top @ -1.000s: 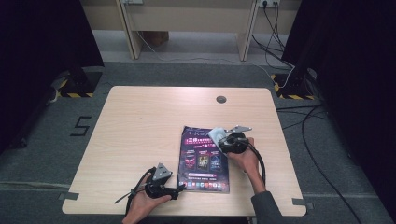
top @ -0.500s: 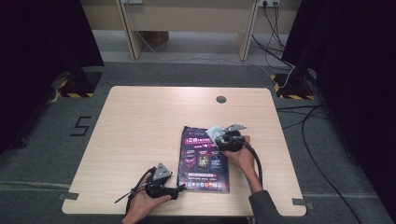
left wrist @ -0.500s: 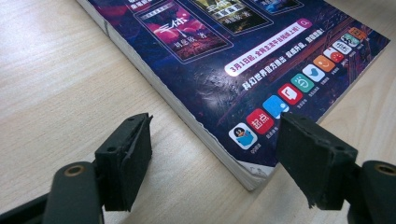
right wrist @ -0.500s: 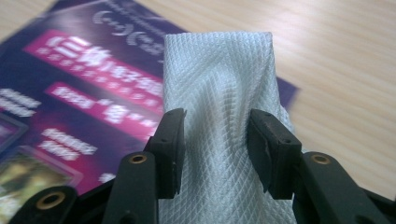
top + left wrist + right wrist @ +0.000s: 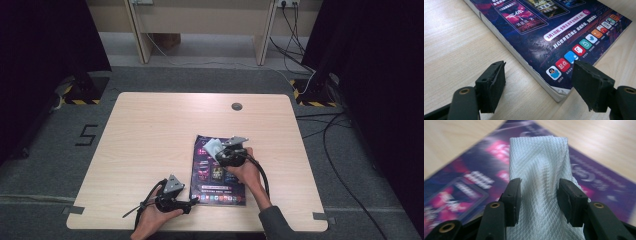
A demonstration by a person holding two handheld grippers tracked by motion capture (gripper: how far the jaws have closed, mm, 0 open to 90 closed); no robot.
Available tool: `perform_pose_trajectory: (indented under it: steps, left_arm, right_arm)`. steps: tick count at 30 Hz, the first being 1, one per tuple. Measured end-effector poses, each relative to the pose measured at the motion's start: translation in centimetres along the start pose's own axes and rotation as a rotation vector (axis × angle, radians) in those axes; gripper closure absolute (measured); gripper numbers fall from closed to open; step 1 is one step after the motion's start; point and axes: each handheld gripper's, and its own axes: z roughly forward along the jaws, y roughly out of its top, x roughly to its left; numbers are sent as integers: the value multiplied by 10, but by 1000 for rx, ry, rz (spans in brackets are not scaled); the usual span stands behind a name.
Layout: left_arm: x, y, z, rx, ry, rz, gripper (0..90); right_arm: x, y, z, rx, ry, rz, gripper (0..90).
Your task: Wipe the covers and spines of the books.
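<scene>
High view: a book (image 5: 218, 171) with a dark purple cover lies flat on the near right part of the table (image 5: 150, 130), and every place below is given from that book. The right gripper (image 5: 216, 150) sits over the book's far end, its jaws clamped on a folded white cloth (image 5: 211, 147) that rests on the cover. In the right gripper view the cloth (image 5: 539, 182) bulges up between the two pads and is pinched at the waist; the jaws have just been opening slightly, yet the pads still press its sides. The left gripper (image 5: 192, 204) rests at the book's near left corner. In the left gripper view its fingers stand apart and hold nothing, one over the bare table beside the book's (image 5: 554, 37) edge and one over the cover's corner.

I judge the step in hand to be wiping the cover, with the cloth at the far end. The next move calls for drawing the cloth along the cover toward the near edge under even pressure, while the left gripper steadies the corner so the book does not slide.
</scene>
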Motion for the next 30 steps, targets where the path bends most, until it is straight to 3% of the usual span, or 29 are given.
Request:
perform_pose_trajectory:
  steps: [6, 11, 13, 21, 25, 30]
  left_arm:
    - [0, 0, 0, -2, -2, -3, 264]
    - [1, 0, 0, 1, -3, -1, 264]
    - [1, 0, 0, 3, -3, 0, 263]
    - [1, 0, 0, 2, -1, 0, 263]
    - [1, 0, 0, 3, -1, 1, 263]
    - [1, 0, 0, 7, 0, 6, 263]
  right_arm:
    - [-42, -8, -7, -17, -91, 106, 539]
    - [-64, -15, -11, -35, -86, 194, 539]
    - [-65, -15, -11, -36, -79, 202, 550]
    - [-52, -9, -9, -12, -126, 140, 576]
    - [-48, -2, -4, -3, -102, 129, 572]
    - [-30, 12, 12, -6, -50, 95, 572]
